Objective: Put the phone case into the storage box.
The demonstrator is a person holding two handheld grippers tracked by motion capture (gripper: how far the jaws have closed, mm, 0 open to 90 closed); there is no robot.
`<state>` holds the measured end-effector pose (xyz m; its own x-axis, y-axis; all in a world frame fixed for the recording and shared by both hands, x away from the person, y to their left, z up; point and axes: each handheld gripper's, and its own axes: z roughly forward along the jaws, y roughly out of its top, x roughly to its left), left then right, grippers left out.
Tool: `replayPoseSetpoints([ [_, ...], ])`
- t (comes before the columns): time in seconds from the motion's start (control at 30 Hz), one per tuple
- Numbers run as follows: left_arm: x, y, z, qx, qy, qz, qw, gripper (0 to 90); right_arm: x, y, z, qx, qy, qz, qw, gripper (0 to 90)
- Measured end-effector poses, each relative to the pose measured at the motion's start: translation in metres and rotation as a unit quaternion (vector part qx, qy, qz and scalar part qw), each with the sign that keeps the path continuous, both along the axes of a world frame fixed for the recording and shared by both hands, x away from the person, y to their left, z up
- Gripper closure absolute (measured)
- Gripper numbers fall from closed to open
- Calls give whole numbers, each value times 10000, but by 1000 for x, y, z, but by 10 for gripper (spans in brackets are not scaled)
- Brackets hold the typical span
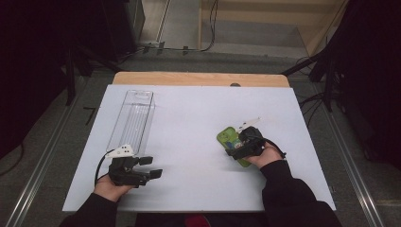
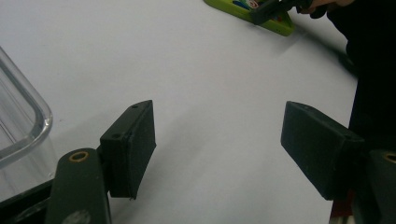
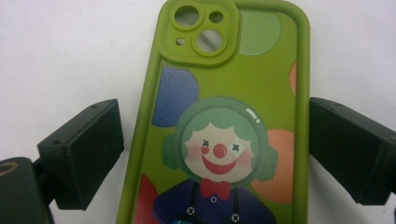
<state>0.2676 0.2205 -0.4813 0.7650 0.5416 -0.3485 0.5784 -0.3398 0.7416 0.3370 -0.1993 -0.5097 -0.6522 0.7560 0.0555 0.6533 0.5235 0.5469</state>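
Right tongs (image 3: 215, 154) straddle the green phone case (image 3: 224, 116), jaws apart

No words, numbers or brand marks can be read; the green phone case (image 3: 224, 126) bears only a clown drawing.

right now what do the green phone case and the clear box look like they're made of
Green phone case: probably soft silicone or rubbery plastic, matte; its rounded edges show no glare, and a clown picture is printed on it. Clear box: looks like hard transparent plastic, perhaps acrylic; the table shows through its walls and its rim catches bright highlights.
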Motion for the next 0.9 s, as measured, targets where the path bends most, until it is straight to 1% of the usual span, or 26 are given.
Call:
replayPoseSetpoints([
  [0.07, 0, 0, 0, -4, 9, -22, 10000, 271, -2, 1, -1, -44, -80, -6, 10000, 59],
  [0.1, 0, -1, 0, -2, 12, -32, 10000, 271, -3, 1, -1, -108, -155, -23, 9998, 71],
  [0.13, 0, -1, 0, -3, 8, -35, 10000, 271, -4, 1, -2, -96, -175, -22, 9998, 74],
  [0.2, 0, -1, 0, 4, 10, -34, 10000, 271, -5, -1, -2, -65, -233, -62, 9997, 107],
  [0.4, 0, -1, 0, 33, 12, -26, 10000, 271, -4, -1, -1, -71, -232, -71, 9997, 123],
  [0.43, 0, -1, 0, 44, 3, -26, 10000, 271, -4, -3, -1, -17, -238, -58, 9997, 132],
  [0.53, -1, -2, 0, 20, 15, -31, 10000, 271, -4, -3, -1, -16, -254, -39, 9997, 136],
  [0.6, -1, -3, 0, 50, 10, -38, 10000, 271, -4, -4, -1, -1, -231, -45, 9997, 138],
  [0.73, 0, -2, 0, 47, 59, -11, 10000, 270, -4, -4, -1, -3, -230, -64, 9997, 139],
  [0.83, 0, -3, 1, 54, 72, 12, 10000, 270, -3, -5, 0, 61, -199, -60, 9998, 139],
  [0.9, 0, -3, 1, 27, 88, 12, 10000, 270, -2, -7, 0, 154, -141, -76, 9998, 140],
])
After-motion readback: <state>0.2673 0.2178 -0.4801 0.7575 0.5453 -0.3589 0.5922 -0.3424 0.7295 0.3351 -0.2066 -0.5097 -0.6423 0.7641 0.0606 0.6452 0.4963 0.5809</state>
